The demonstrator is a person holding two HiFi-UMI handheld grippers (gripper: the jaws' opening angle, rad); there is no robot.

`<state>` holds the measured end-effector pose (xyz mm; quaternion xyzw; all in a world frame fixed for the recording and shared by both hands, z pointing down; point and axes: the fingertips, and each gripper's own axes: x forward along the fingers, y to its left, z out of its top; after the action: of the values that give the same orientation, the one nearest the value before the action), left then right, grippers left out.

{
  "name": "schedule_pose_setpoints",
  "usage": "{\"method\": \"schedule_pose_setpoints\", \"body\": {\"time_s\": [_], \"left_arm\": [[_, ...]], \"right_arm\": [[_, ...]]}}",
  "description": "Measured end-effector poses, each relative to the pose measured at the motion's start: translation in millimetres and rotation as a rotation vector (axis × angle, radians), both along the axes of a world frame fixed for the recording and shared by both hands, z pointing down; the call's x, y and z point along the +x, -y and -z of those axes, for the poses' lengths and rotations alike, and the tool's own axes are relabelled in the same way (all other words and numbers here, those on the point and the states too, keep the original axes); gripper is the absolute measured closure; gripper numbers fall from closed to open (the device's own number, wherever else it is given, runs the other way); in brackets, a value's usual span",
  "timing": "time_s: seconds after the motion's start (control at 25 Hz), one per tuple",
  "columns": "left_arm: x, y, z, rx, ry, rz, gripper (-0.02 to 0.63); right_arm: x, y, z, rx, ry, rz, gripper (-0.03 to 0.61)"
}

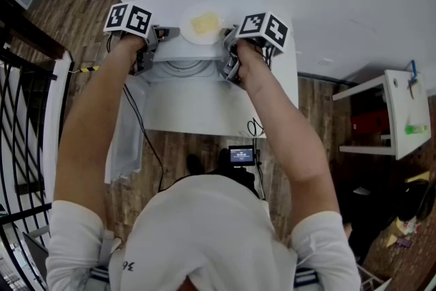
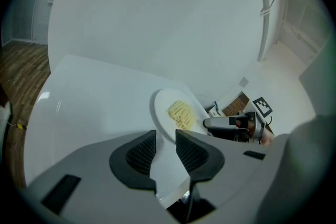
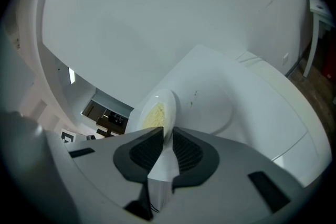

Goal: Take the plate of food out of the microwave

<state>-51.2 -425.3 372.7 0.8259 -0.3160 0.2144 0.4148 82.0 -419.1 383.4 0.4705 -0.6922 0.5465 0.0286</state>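
Note:
A white plate [image 1: 203,25] with a heap of yellow noodles [image 1: 204,23] is held between my two grippers over a white unit [image 1: 204,105] that stands against the wall. My left gripper [image 1: 163,33] is shut on the plate's left rim. My right gripper [image 1: 229,37] is shut on its right rim. In the left gripper view the plate [image 2: 176,113] stands edge-on between the dark pads [image 2: 142,152], and the right gripper [image 2: 231,123] shows beyond it. In the right gripper view the plate's rim [image 3: 157,110] is pinched between the pads [image 3: 186,149].
A round recess [image 3: 210,107] lies in the white top below the plate. A black railing [image 1: 20,146] runs along the left. At the right stands a white shelf [image 1: 395,112]. A small device with a lit screen [image 1: 242,155] and a cable [image 1: 146,140] are by the unit's near edge.

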Motion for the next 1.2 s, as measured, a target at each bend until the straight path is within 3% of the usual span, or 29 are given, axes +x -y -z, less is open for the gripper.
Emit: {"method": "schedule_pose_setpoints", "body": {"time_s": [0.28,0.52,0.72,1.2], "left_arm": [[9.5,-3.7,5.7,0.052,-0.032,-0.003,0.514],[25.2,-9.5,8.2,0.068,-0.054,-0.035,0.514],[30.5,-11.1,13.0,0.1,-0.065,-0.051,0.514],[30.9,-10.7,30.2,0.191,-0.096,-0.03,0.514]], "right_arm": [[3.5,1.6,2.1,0.038,-0.043,0.003,0.541],[7.2,4.0,6.5,0.119,-0.255,0.064,0.51],[9.8,5.7,8.0,0.148,-0.348,0.091,0.508],[15.9,8.6,16.3,0.181,-0.374,0.081,0.508]]}}
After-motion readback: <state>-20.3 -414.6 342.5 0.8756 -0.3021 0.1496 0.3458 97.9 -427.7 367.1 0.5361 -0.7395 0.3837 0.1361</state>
